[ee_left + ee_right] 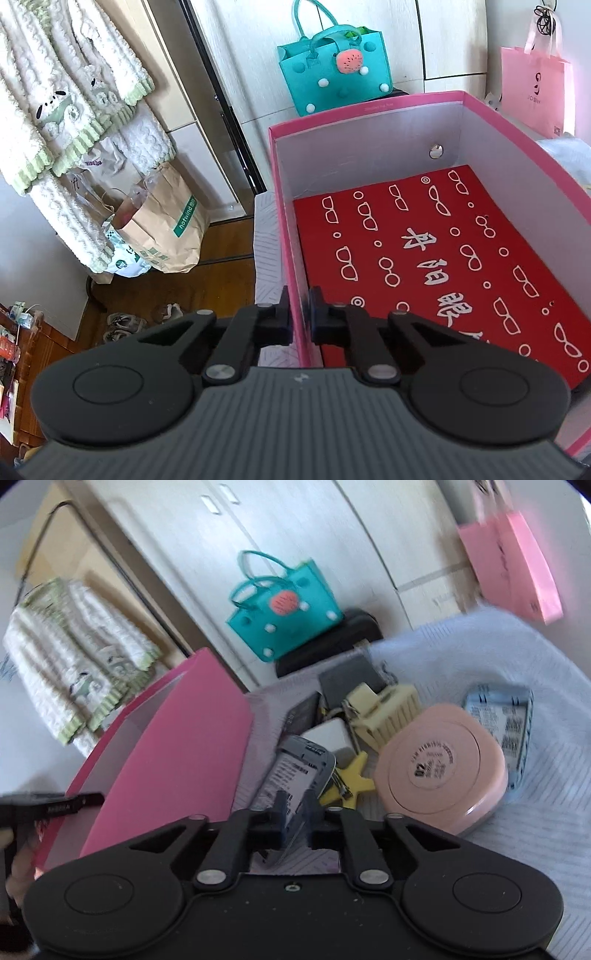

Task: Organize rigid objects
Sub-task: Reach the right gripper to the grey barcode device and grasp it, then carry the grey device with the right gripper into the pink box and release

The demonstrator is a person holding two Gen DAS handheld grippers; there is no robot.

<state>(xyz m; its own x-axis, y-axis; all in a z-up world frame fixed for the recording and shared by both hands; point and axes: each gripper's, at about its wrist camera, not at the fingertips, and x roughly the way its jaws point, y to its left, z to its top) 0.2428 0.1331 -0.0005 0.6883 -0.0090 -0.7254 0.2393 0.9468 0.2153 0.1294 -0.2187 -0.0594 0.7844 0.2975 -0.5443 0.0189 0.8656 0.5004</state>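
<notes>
The left tongs are clamped on the near left wall of the pink box, one finger outside it and one inside, just above the red printed sheet that lines its floor. To the right of the box, on the pale quilted bed cover, lies a loose heap: a round pink compact, a yellow star, a cream hair claw, a blue-edged case and some dark flat pieces. The right tongs are down over a grey-rimmed clear case at the near edge of the heap, its corner between the narrowed fingers; that view is blurred, so I cannot say the pads are pressing it. A teal bag stands at the far wall.
</notes>
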